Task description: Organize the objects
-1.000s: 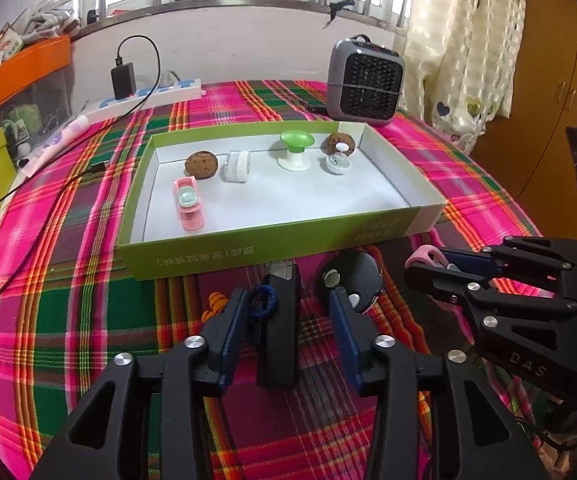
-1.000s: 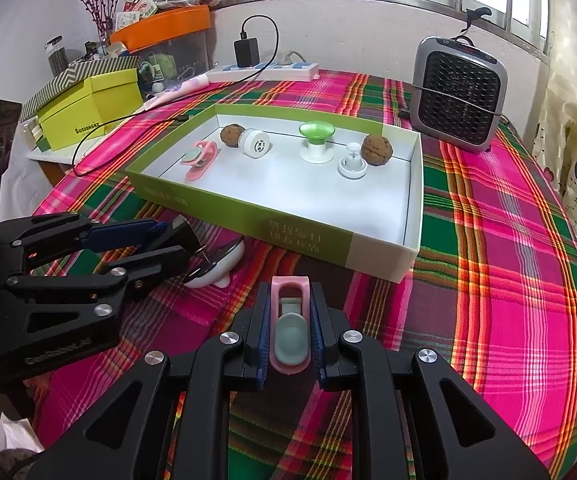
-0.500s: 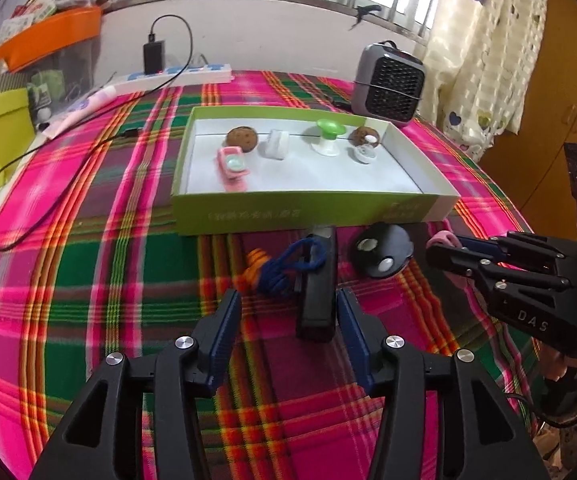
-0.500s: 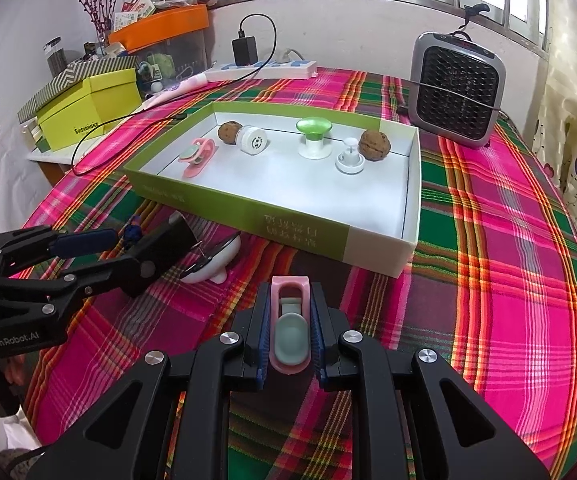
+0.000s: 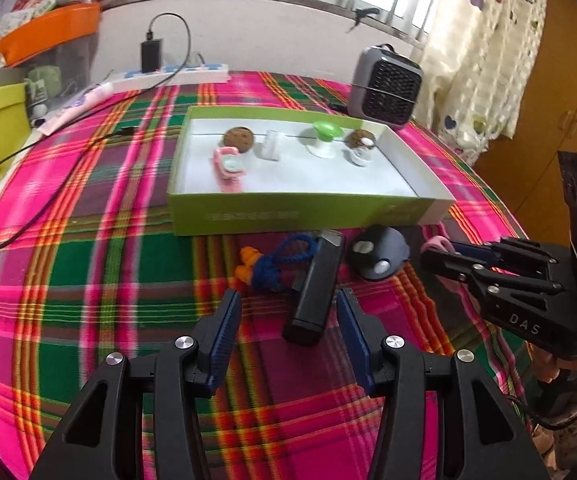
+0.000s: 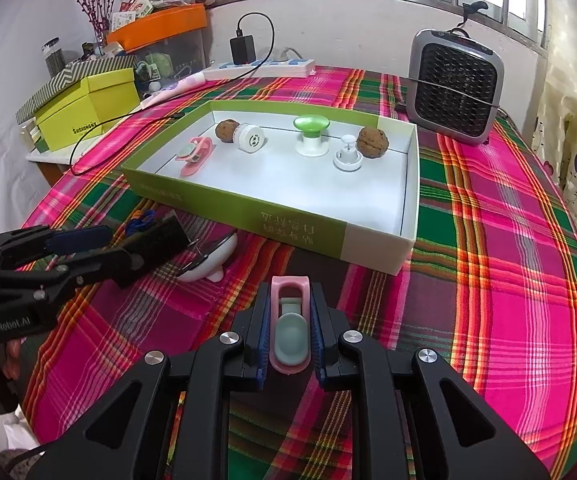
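My right gripper [image 6: 290,320] is shut on a pink clip [image 6: 289,328] with a grey-green pad, held above the plaid cloth in front of the green box [image 6: 300,226]. It shows at the right of the left wrist view [image 5: 434,250]. My left gripper [image 5: 286,316] is open just behind a black bar-shaped device [image 5: 316,288] lying on the cloth with a blue cord and orange bead [image 5: 266,266] at its far end. A dark round gadget [image 5: 378,252] lies to its right. The box [image 5: 300,212] holds another pink clip [image 5: 228,168], two walnuts, a white jar, a green-topped piece and a small white piece.
A grey fan heater [image 6: 454,86] stands behind the box. A power strip [image 6: 264,68] with charger and a black cable [image 5: 48,204] lie at the back left. A yellow-green box [image 6: 88,108] and orange bin [image 6: 156,28] stand off the table's left.
My left gripper has pulled back from the black device, which now lies free on the cloth ahead of the open fingers. My right gripper still holds the pink clip in place.
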